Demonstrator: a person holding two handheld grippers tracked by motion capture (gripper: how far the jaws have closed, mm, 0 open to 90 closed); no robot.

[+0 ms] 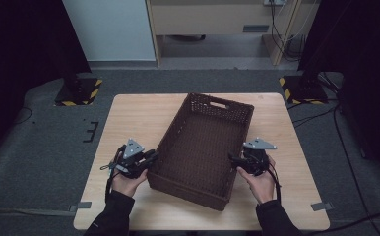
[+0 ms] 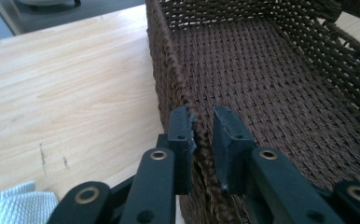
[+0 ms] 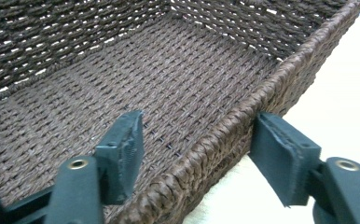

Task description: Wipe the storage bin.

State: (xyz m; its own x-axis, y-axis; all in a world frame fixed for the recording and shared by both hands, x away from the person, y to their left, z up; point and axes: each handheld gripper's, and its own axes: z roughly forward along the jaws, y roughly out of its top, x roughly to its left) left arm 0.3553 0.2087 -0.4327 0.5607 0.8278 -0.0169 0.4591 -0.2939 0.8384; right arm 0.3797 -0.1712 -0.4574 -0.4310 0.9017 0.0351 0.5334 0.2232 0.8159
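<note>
The big dark brown woven basket (image 1: 200, 147) sits at a slant in the middle of the light wooden table (image 1: 129, 118). It is empty inside. The 2 grippers are at its 2 long sides, near the end closest to the person.

The left gripper (image 2: 204, 135) has its 2 black jaws almost closed over the braided rim of the basket's left wall. One jaw is outside the wall and one is inside. The outside pad touches the rim. I cannot tell if the inside pad presses it yet, because a thin gap shows there.

The right gripper (image 3: 197, 144) is wide open. Its 2 jaws stand on both sides of the right wall's rim, but neither pad touches it.

I think the basket is about to be lifted. If so, here is what could go wrong:

1. If the right gripper lifts before it closes, only 1 side goes up and the basket tips.
2. The rim is bumpy and soft, so a weak pinch could slip off.
3. Both grips are near 1 end, so the far end may droop.
</note>
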